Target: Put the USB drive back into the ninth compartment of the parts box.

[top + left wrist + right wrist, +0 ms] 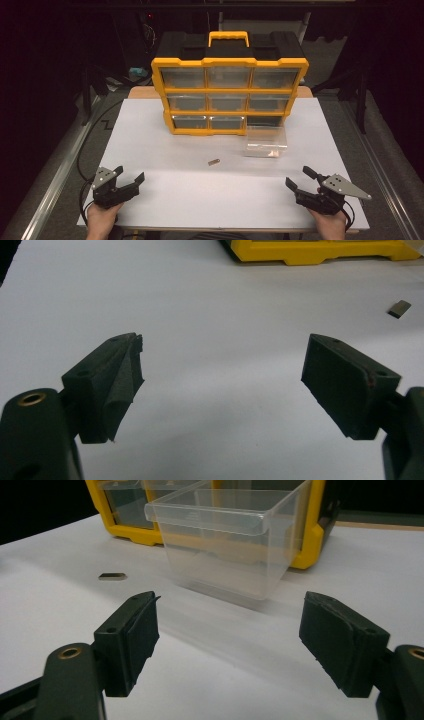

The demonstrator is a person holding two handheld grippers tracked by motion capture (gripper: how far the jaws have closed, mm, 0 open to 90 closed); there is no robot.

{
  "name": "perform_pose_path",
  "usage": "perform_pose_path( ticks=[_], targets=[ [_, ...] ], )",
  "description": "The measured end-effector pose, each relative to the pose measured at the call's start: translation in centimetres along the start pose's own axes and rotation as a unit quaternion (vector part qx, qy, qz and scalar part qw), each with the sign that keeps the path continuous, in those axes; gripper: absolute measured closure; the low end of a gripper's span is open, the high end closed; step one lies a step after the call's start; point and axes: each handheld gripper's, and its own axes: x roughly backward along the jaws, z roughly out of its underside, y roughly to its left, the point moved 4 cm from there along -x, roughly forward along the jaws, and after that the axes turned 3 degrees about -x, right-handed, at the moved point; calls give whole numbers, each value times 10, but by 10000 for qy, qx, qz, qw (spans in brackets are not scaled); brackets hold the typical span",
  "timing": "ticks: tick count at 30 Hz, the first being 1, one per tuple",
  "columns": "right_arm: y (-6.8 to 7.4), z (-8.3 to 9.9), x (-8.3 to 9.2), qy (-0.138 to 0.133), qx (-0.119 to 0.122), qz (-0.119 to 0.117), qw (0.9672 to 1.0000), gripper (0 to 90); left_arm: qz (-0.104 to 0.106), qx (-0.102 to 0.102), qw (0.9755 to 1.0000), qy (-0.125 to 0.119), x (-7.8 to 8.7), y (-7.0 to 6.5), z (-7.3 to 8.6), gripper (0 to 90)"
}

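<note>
The left hand-held gripper [131, 179] is resting near the front left corner of the white rectangular worktop [165, 150], its black jaws spread wide and holding nothing. The right hand-held gripper [299, 179] is sitting near the front right corner, its jaws likewise gaping wide and empty. Between the two, toward the middle of the worktop, a small flat metallic piece [214, 161] is lying apart from everything else. Beyond the right hand-held gripper, a clear plastic drawer bin [265, 141] is standing upright just in front of a yellow-and-black organiser cabinet with clear drawers [229, 82], which is occupying the rear edge. The cabinet's bottom right compartment [263, 121] is standing open behind the bin.
</note>
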Motion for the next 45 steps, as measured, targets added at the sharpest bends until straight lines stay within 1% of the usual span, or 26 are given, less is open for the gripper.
perform_pose_path(
  ticks=[3, 8, 15, 18, 22, 23, 31, 34, 35, 37, 39, 40, 43, 45],
  targets=[
    [4, -1, -5, 16, 23, -69, 10000, 243, 9, -10, 10000, 5, 0, 0, 0, 176],
    [7, -2, -9, 30, 14, -84, 10000, 243, 28, -8, 10000, 21, -1, 0, 0, 176],
    [14, -4, -16, 39, 55, -203, 9998, 245, 14, 10, 10000, 10, -1, 0, 0, 176],
    [18, -5, -20, 36, 91, -248, 9996, 246, 12, -15, 10000, 27, -1, 0, 1, 176],
    [22, -6, -24, 43, 125, -284, 9995, 249, 20, 12, 10000, 0, 0, 1, 0, 176],
    [23, -6, -26, 62, 101, -324, 9994, 249, 26, 12, 10000, 5, 0, 0, 0, 176],
    [31, -7, -33, 100, 192, -457, 9987, 252, 40, -52, 10000, 58, -1, -1, 0, 176],
    [33, -7, -35, 115, 193, -464, 9987, 251, 44, -31, 10000, 58, -1, -1, 0, 176],
    [34, -7, -37, 119, 243, -415, 9988, 238, 50, -40, 10000, 57, -1, -1, 0, 176],
    [35, -8, -38, 100, 280, -400, 9988, 234, 53, -47, 10000, 61, -1, -1, 1, 176],
    [39, -9, -42, 140, 305, -376, 9987, 225, 63, -57, 9999, 64, -1, -1, 1, 176],
    [40, -9, -43, 154, 292, -421, 9986, 226, 67, -59, 9999, 63, -1, -1, 1, 176],
    [44, -9, -47, 222, 299, -456, 9983, 228, 63, -68, 9999, 65, -1, -1, 1, 176],
    [45, -9, -48, 216, 297, -478, 9982, 228, 68, -64, 9999, 70, 0, -1, 1, 176]
  ],
)
